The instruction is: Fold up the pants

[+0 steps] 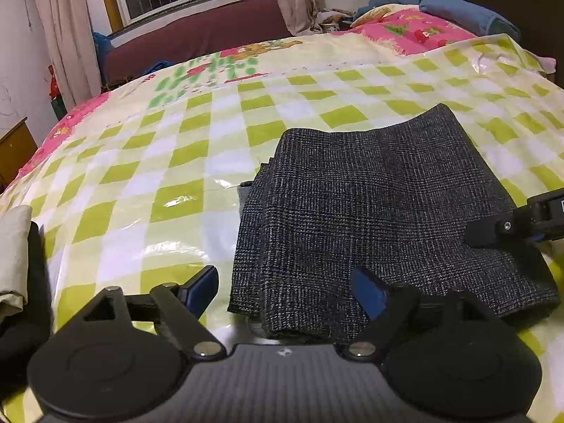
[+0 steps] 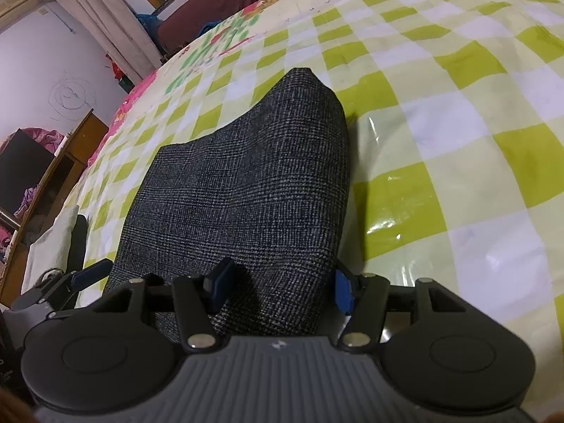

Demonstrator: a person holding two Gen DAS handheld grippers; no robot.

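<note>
— Where are the pants [image 1: 380, 218]?
— Folded into a dark tweed bundle on the bed's green-checked plastic sheet [image 1: 183, 162].
— And the left hand-held gripper [image 1: 285, 290]?
— Jaws spread wide, nothing between the pads, at the bundle's near-left corner.
— The right hand-held gripper [image 2: 278, 289]?
— Partly apart, straddling the bundle's near edge; whether it pinches, I cannot tell.

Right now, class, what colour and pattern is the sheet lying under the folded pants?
Lime-green and white checks on the plastic sheet, clearest in the left wrist view.
</note>
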